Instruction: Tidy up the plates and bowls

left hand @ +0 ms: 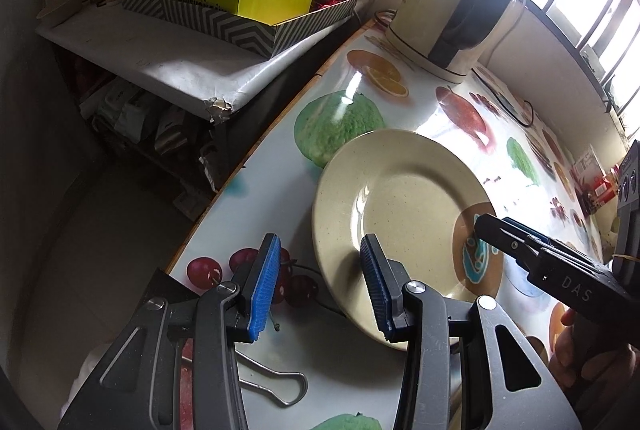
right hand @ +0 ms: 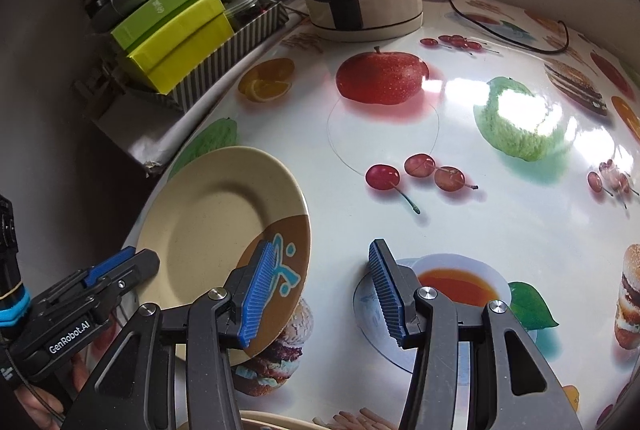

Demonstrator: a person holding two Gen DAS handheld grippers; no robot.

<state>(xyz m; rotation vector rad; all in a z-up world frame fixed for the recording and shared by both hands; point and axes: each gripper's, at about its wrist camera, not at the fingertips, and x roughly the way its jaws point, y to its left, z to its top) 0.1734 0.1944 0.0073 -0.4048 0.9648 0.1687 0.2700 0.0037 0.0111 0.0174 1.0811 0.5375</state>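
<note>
Left gripper (left hand: 320,282) half open astride plate (left hand: 404,213) rim, perhaps not touching, right gripper (right hand: 320,294) half open, empty, binder clip (left hand: 276,386) only in left view

The left gripper (left hand: 320,282) has black arms shaped like thin triangles with holes cut in them. Round silver screws sit at its joints. Its fingers (left hand: 264,286) wear blue ribbed pads. The right gripper (right hand: 320,290) looks the same. At 9 o'clock in the right wrist view, white letters say "GenRobot.AI". The other side reads "DAS". A blue band wraps one handle.
</note>
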